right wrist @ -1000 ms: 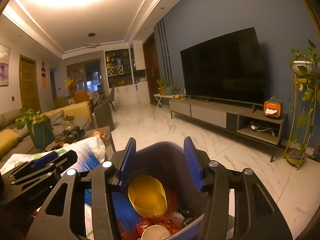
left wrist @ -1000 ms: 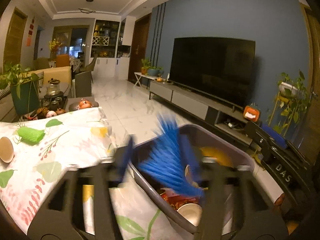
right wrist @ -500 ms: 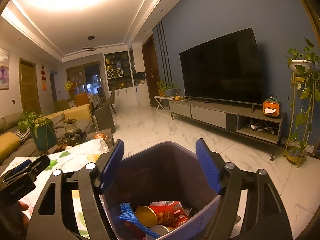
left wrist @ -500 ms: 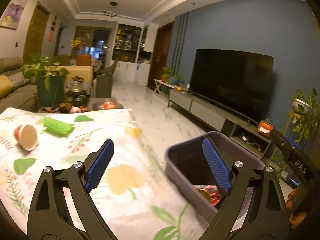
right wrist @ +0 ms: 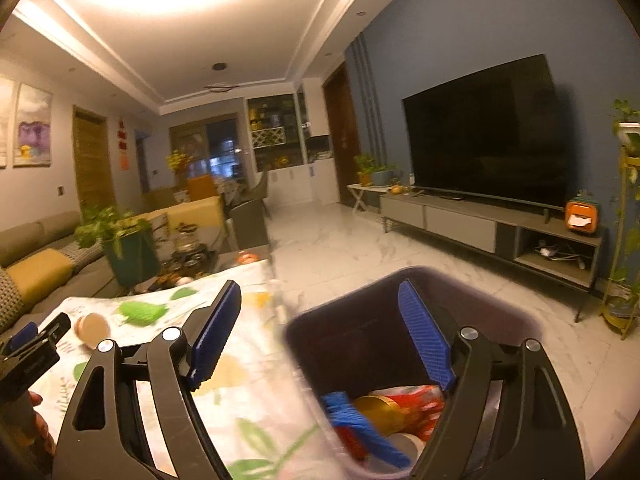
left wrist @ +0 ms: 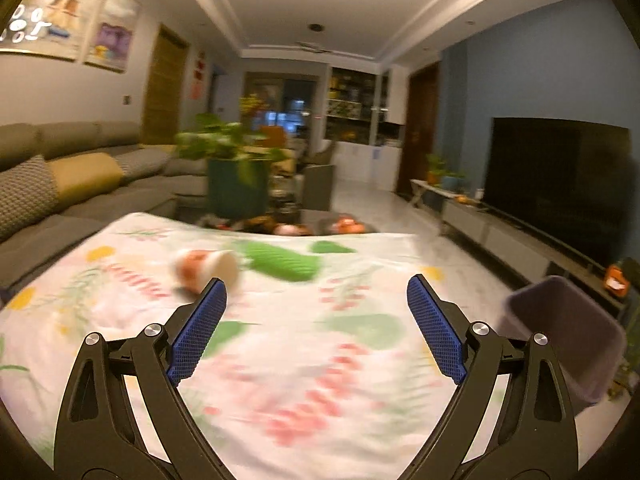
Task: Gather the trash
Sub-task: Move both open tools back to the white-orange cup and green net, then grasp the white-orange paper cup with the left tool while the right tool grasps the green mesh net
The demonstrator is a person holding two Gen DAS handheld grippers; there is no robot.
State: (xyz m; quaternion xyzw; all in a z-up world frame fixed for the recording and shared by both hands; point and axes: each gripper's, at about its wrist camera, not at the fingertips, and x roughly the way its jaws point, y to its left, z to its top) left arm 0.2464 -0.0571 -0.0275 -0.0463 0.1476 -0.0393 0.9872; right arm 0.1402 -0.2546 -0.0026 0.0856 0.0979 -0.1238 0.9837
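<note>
Left gripper (left wrist: 316, 332), fingers spread and empty, faces the paper cup (left wrist: 204, 272) lying beyond its left fingertip; right gripper (right wrist: 320, 344), also spread and empty, hangs over the trash bin (right wrist: 400, 320), ready for drops.

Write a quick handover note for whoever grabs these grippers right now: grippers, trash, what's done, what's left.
Left gripper: open, empty, over the floral tablecloth.
Right gripper: open, empty, above the dark plastic bin.
Done: blue brush-like item, gold can and red wrappers lie in the bin.
Left: tipped paper cup and green ribbed item remain on the tablecloth.
</note>
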